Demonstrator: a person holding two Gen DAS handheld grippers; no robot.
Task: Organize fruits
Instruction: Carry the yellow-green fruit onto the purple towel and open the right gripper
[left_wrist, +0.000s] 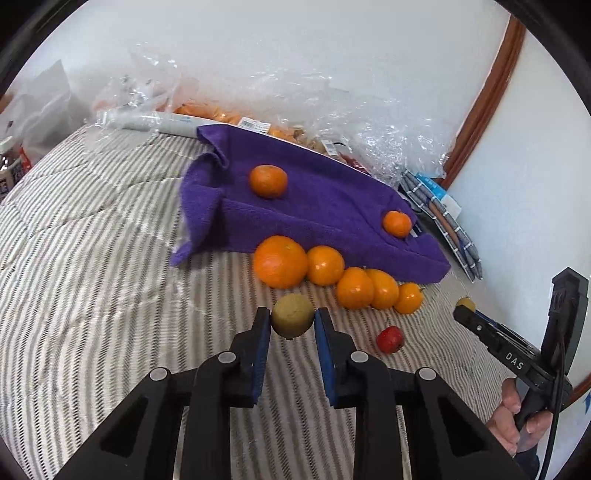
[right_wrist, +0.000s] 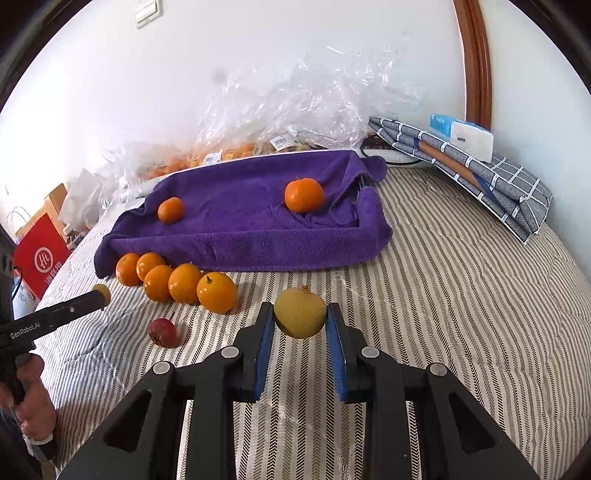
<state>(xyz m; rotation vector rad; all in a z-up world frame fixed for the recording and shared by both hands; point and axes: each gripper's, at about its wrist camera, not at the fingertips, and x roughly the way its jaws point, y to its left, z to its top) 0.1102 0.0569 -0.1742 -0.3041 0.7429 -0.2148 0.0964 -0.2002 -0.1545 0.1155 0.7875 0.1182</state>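
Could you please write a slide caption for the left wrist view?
Left tool grips a brownish fruit above the striped bedding, beside five oranges before a purple towel.

Two oranges (right_wrist: 304, 195) (right_wrist: 170, 209) are set well apart on a towel (right_wrist: 240, 236) spread at the back of the striped bedcover (right_wrist: 461, 314), with crumpled plastic wrap (right_wrist: 295, 107) piled behind it against the wall. Before the towel's front edge, toward its left in the right wrist view, five oranges (right_wrist: 177, 282) are lined up touching in a row, and a small fruit (right_wrist: 163, 332) is lain alone just before that row. Folded cloths (right_wrist: 480, 177) are stacked to the right of the towel.
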